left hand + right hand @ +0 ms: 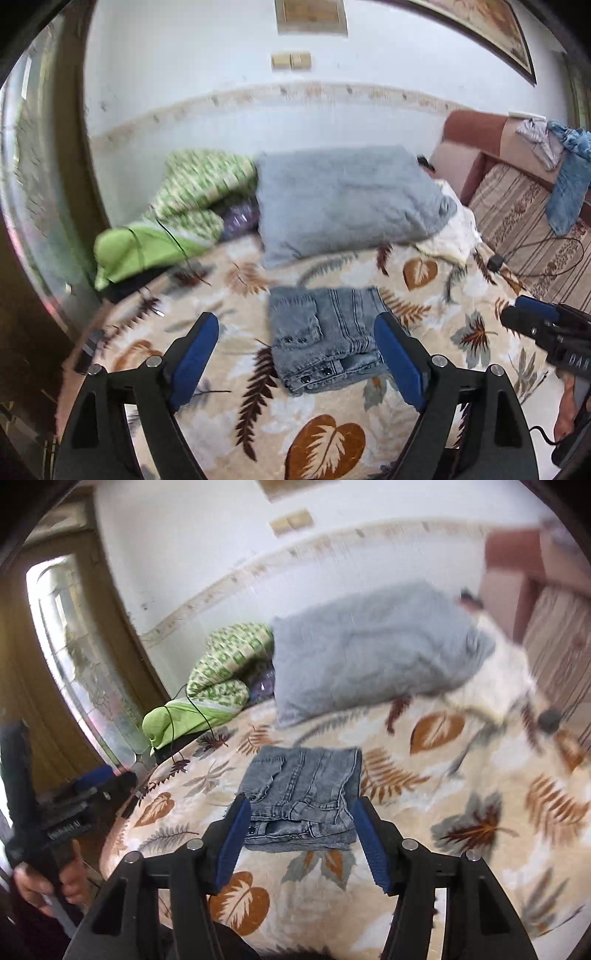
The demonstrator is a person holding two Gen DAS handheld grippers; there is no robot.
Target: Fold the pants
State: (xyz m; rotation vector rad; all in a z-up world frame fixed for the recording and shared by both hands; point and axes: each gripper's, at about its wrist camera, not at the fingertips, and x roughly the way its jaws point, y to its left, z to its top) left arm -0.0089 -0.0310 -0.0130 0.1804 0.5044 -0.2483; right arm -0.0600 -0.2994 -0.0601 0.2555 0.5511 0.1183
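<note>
The grey-blue denim pants (325, 336) lie folded into a compact rectangle on the leaf-patterned bedspread (332, 443). They also show in the right wrist view (303, 797). My left gripper (297, 354) is open and empty, held above the bed just in front of the folded pants. My right gripper (299, 834) is open and empty, its blue fingertips (236, 830) on either side of the pants' near edge, above them. The right gripper also shows at the right edge of the left wrist view (546, 328).
A grey pillow (343, 199) and a green patterned blanket (192, 199) lie at the head of the bed by the wall. A striped sofa (524, 218) with clothes (565, 184) stands to the right. A black cable (546, 258) runs there. A glazed door (81, 657) stands left.
</note>
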